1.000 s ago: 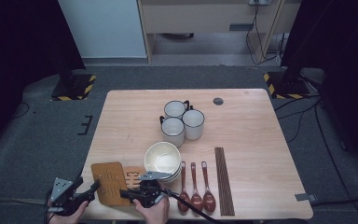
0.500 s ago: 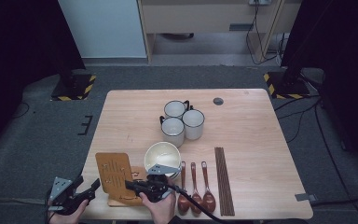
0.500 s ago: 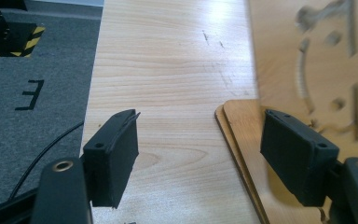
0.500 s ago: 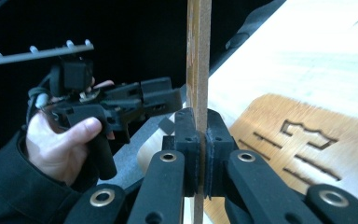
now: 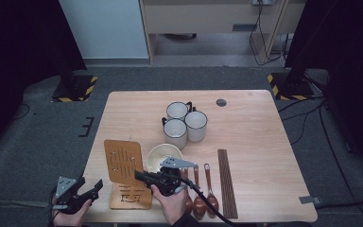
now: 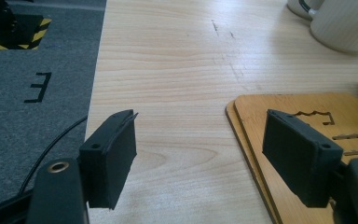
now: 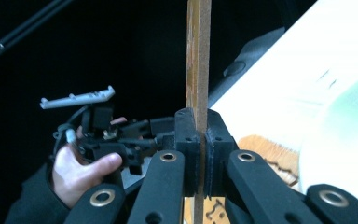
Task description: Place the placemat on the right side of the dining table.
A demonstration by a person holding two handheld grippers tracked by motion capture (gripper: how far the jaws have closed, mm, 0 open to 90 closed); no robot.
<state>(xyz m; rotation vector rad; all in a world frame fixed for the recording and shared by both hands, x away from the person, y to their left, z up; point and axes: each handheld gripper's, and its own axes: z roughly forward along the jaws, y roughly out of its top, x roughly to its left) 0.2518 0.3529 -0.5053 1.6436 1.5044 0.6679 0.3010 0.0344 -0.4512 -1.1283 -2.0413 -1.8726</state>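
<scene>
The right gripper [image 5: 139,177] is clamped on the lower edge of a slotted wooden panel [image 5: 123,161], holding it upright above a second wooden panel [image 5: 131,196] that lies flat at the near edge of the surface [image 5: 264,142], left of centre. The left gripper [image 5: 94,187] hovers off the near-left corner, its jaws apart with nothing between them, having just been opening. A cream bowl [image 5: 158,155] sits just beside the raised panel.
</scene>
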